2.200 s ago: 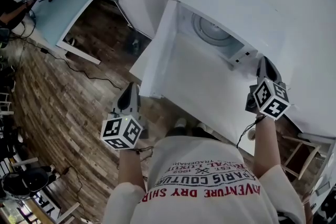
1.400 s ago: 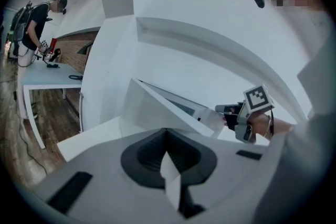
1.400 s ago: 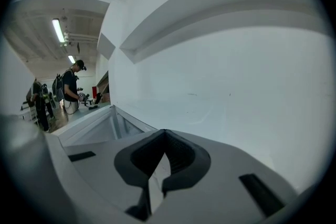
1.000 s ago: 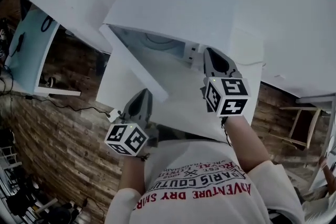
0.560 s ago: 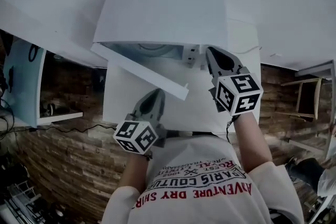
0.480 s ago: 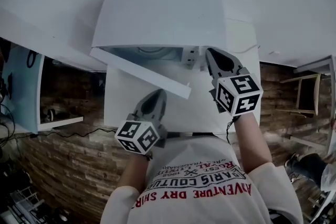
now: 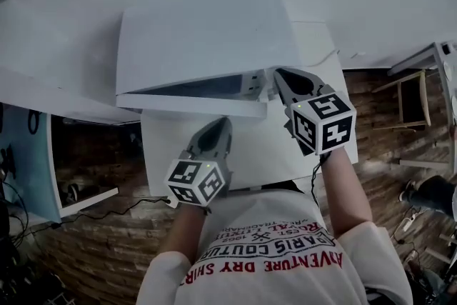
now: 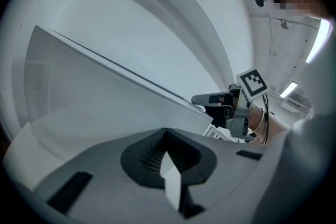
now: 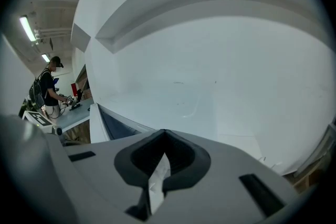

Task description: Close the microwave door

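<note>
The microwave stood on a white table, with its door ajar by a narrow wedge that widened toward the right. From this the hinge was judged to lie at the left and the free edge at the right. The door lay directly ahead of the left gripper. Its long axis ran crosswise to that gripper, from left to right, and its outer face was turned toward the gripper. The jaws of the left gripper were together with nothing between them, and the tip stood just short of the door face. The right gripper was also closed and empty. It stood at the door's free end and was the nearer of the two, although contact could not be confirmed from the head view. The remaining travel was judged to be a short push straight ahead. Beyond the table edge lay a wood-pattern floor, and a second table with a person beside it stood far to the right gripper's left.
</note>
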A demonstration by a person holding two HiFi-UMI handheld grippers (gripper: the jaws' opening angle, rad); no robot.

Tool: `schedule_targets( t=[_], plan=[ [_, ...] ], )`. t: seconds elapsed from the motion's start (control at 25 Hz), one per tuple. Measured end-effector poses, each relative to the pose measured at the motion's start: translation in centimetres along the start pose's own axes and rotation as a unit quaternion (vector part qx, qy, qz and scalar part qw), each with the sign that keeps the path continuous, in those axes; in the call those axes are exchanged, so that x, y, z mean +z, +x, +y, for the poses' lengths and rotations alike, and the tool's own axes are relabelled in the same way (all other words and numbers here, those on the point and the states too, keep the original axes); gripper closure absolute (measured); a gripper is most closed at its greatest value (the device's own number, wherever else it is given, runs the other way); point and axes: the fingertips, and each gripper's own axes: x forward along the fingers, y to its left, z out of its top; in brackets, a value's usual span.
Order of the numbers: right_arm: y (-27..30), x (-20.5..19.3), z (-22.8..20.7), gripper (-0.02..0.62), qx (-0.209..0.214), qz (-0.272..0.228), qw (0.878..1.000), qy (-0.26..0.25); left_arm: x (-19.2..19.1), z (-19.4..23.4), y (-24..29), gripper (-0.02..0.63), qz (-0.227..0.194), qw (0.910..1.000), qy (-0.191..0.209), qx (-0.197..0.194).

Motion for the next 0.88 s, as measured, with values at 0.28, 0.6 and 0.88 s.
schedule_targets(
  t=[0.28, 0.6, 0.88],
  plan=[
    [0.3, -0.2, 0.3, 0.589, -0.004, 0.02, 1.0, -0.013, 1.1, 1.1, 2.1, 0.611, -0.004, 0.9998, -0.007, -0.017],
    [0.2, -0.1, 0.2, 0.589, -0.001, 0.019, 1.0, 0.003, 2.1, -0.6, 4.2, 0.61, 0.014, 0.9955, 0.085, -0.038],
    [0.4, -0.2, 0.1, 0.589, 0.025, 0.057, 0.998, 0.018, 1.2, -1.6, 5.7, 0.609, 0.035, 0.9937, 0.106, -0.014]
  ],
)
